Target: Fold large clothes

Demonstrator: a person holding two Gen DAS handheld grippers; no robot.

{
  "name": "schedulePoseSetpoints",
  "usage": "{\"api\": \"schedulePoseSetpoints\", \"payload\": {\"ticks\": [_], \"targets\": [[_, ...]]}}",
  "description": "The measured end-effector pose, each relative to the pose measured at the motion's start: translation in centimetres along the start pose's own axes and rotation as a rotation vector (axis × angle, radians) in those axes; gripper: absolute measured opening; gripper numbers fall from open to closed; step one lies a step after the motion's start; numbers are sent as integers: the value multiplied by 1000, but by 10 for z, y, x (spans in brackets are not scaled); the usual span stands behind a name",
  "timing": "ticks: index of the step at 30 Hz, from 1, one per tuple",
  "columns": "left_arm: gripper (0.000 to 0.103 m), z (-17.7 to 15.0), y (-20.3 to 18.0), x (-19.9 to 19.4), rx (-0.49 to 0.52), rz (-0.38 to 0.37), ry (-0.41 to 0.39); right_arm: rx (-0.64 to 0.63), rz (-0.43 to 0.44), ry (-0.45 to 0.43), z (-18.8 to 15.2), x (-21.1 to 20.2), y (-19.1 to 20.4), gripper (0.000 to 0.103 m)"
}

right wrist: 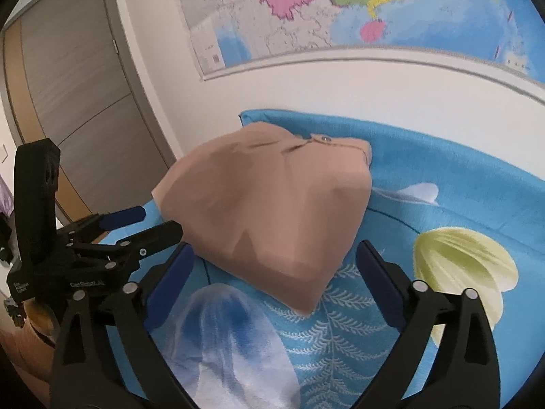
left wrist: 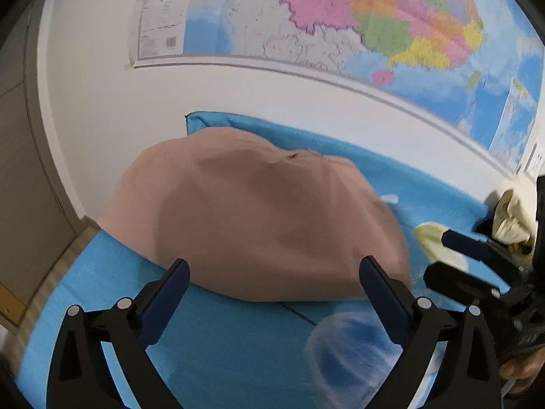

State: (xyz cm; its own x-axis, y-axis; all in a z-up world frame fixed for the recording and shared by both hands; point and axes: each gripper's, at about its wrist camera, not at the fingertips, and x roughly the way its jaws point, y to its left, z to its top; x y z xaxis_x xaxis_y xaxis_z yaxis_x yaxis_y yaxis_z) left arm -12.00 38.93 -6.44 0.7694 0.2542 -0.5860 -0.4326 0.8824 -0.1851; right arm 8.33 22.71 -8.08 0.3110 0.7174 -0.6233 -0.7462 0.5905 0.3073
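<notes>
A folded tan garment lies on the blue printed cloth that covers the table; it also shows in the right wrist view with a small button near its far edge. My left gripper is open and empty, just in front of the garment's near edge. My right gripper is open and empty, over the garment's near corner. The right gripper appears at the right edge of the left wrist view; the left gripper shows at the left of the right wrist view.
A large coloured wall map hangs on the white wall behind the table. A brown door stands at the left. A pale crumpled item lies at the table's far right. The blue cloth has jellyfish and fern prints.
</notes>
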Motion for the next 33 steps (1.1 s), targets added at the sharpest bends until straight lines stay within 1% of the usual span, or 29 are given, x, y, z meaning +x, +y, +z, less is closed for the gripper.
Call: {"api": "schedulePoseSetpoints", "payload": {"ticks": [1,4,6,9,11,13,17,21,23,26,33], "targets": [[96,0,0,0,-6,2,-7,-9,2,-10,0,-2,2,97],[96,0,-4,-4,7,41,-19,-43,-7,-26,-1,-6,8,97],[96,1,-5,-5,7,58,-14,-62,1,-35,-2,-8,11,97],[96,1,-7,-10,2,60,-30,-60,56,-87,-5,-18,14,97],[96,0,-9,-11,7,71,-33,-55,73,-76,-4,-20,14,97],[96,0,-12,-13,21,92,-40,-47,65,-73,-3,-23,15,97],[96,-1,-17,-19,39,106,-61,-63,64,-93,-3,-29,19,97],[96,0,-19,-25,46,126,-77,-49,64,-79,-4,-28,20,97],[96,0,-20,-28,46,125,-84,-39,69,-79,-4,-29,18,97],[96,-1,-21,-31,50,134,-94,-34,47,-72,-6,-30,17,97],[96,-4,-26,-36,66,143,-109,-18,45,-66,-11,-34,16,97]]}}
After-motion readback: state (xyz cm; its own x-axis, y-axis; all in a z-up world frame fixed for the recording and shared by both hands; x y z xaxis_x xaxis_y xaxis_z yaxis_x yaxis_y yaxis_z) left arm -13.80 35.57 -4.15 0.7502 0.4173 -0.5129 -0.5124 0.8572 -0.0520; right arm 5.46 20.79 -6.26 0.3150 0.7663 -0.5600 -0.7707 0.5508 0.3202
